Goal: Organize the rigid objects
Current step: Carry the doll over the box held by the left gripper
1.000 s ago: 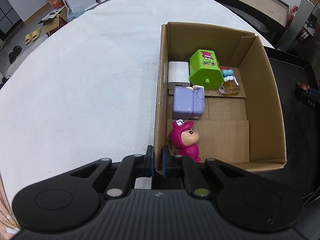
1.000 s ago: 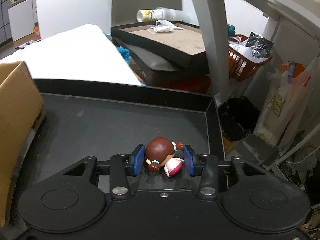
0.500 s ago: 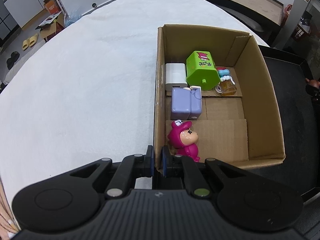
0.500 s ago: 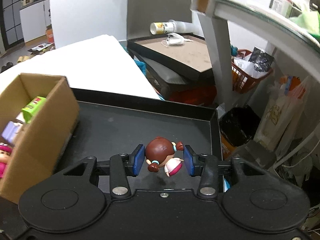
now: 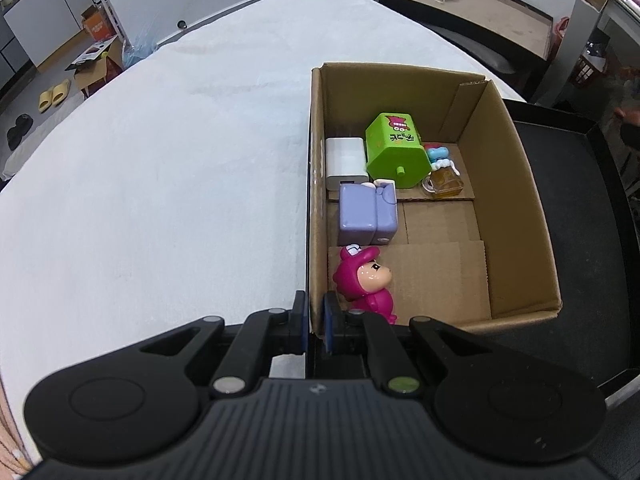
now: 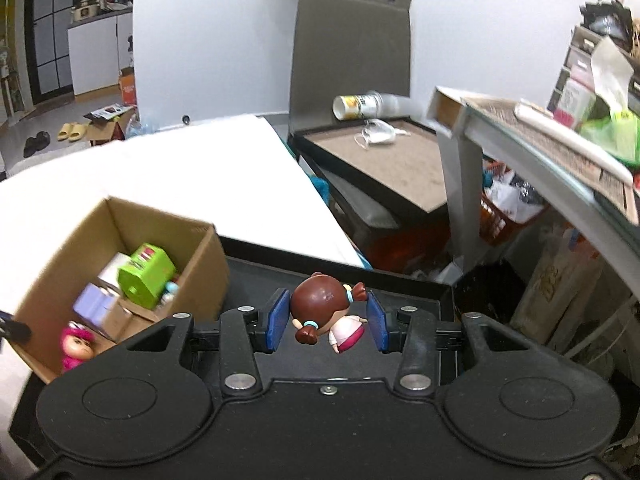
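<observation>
A brown-haired doll figurine (image 6: 326,314) with pigtails and a pink-white dress hangs between the blue pads of my right gripper (image 6: 328,320), which is shut on it above the black tray (image 6: 256,276). The cardboard box (image 5: 516,184) holds a pink figurine (image 5: 366,280), a lilac block toy (image 5: 366,210), a white charger (image 5: 346,158), a green house toy (image 5: 396,148) and a small amber mug charm (image 5: 444,180). My left gripper (image 5: 316,322) is shut on the box's near left wall. In the right wrist view the box (image 6: 52,268) lies to the lower left.
The box stands at the edge of a white cloth-covered table (image 5: 160,168), beside the black tray (image 5: 592,216). Behind are a framed brown board (image 6: 384,160) with a mask and a tipped cup (image 6: 360,106), a grey shelf (image 6: 532,140) and floor clutter at right.
My right gripper has risen with the doll and turned left, so the box and its toys have come into its view. The left gripper still clamps the box wall.
</observation>
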`<state>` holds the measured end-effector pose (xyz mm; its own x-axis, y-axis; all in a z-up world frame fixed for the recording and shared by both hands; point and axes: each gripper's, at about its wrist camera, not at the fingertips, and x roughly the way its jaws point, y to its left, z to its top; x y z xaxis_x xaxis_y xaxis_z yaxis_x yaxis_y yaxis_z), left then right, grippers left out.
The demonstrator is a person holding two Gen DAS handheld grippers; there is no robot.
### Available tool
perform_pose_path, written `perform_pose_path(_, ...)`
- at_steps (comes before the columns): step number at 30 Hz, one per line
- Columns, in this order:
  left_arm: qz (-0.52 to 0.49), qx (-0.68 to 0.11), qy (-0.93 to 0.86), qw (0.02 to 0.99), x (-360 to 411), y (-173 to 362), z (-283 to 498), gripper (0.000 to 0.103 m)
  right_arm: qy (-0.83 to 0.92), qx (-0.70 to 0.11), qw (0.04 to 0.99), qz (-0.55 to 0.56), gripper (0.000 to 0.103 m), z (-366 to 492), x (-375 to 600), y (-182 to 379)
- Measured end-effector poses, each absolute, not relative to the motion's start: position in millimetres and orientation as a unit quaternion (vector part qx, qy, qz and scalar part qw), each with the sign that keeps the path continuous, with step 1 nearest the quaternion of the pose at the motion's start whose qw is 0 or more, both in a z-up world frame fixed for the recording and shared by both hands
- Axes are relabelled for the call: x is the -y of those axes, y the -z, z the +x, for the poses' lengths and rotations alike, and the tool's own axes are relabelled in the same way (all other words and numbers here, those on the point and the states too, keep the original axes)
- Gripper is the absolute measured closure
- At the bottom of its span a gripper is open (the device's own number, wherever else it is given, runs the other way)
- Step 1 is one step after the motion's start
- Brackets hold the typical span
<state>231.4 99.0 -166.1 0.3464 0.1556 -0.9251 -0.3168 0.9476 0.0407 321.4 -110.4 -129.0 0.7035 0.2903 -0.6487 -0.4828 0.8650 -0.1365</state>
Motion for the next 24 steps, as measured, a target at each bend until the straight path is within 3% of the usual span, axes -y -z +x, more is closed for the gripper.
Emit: perform_pose_path(24,-0.09,-0.535,-0.125,0.831,-107,165,223,0.096,-0.271,-0.29,0.901,-0.175,0.062,287,31,91)
